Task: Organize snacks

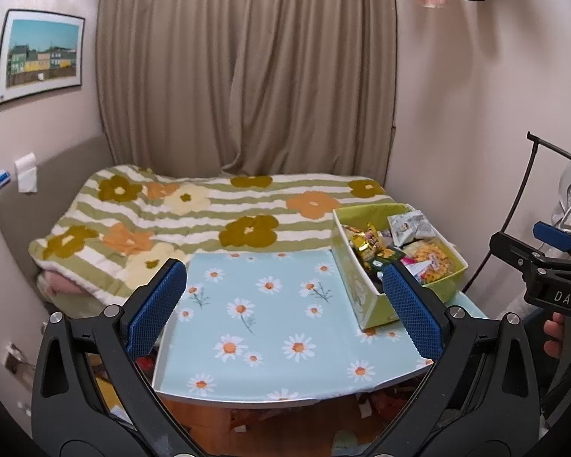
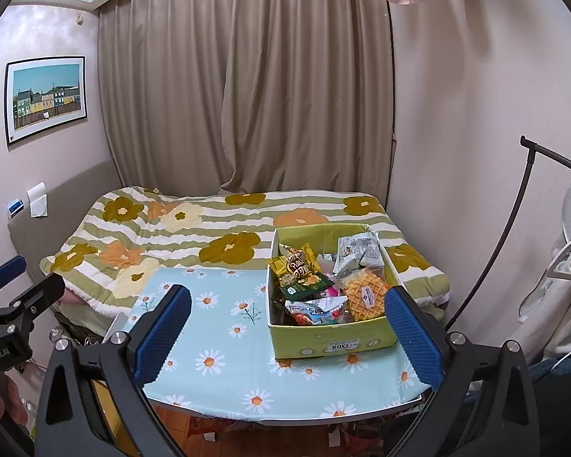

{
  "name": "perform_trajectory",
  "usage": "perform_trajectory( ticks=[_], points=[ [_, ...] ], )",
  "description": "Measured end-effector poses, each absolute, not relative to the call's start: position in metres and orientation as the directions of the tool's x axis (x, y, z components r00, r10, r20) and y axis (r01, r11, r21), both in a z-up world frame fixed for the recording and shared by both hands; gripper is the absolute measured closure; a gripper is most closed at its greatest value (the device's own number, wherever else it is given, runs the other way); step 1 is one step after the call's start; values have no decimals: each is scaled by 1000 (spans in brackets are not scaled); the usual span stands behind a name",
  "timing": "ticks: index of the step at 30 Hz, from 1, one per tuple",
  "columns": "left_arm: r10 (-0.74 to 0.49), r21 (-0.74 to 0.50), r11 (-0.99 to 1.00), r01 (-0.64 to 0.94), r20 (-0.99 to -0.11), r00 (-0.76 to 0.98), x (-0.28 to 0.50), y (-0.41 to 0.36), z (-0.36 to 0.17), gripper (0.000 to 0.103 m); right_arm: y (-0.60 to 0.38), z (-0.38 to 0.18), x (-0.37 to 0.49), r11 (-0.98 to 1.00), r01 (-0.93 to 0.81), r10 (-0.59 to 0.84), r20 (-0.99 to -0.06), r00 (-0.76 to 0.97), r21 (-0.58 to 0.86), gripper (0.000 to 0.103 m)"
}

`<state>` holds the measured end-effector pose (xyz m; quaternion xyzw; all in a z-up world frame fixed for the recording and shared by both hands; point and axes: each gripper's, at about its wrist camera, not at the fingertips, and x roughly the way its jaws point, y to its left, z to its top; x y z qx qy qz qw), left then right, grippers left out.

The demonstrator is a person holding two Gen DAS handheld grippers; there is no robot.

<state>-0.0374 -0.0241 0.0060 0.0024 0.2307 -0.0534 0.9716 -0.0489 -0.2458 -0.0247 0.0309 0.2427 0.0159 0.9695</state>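
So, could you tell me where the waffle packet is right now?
In the right wrist view, the waffle packet lies in the green box's near-right corner, beside the pink wrapper.

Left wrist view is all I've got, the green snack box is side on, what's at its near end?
Observer: A white label printed 1308 sits on the near wall of the green box.
Operator: Anything big inside that I can't make out?
Observer: A wrapped waffle lies at the box's right, near the front.
Operator: Where's my right gripper?
Observer: The right gripper hangs open above the near edge of the daisy-print table, its right finger overlapping the box's front right corner in the right wrist view, holding nothing.
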Motion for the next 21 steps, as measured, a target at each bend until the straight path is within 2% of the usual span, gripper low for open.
perform_trajectory(
  ticks=[13, 17, 21],
  points=[
    [-29, -5, 1000, 30, -454, 891, -31, -22, 0, 0, -245, -31, -45, 997, -19, 53, -479, 876, 76, 2],
    [-67, -24, 998, 63, -439, 896, -29, -19, -6, 0, -244, -35, -43, 997, -21, 57, -489, 871, 79, 2],
    [-66, -30, 998, 59, -463, 884, -20, -17, -14, 0, -243, -42, -35, 996, -35, 73, -508, 858, 83, 2]
  ],
)
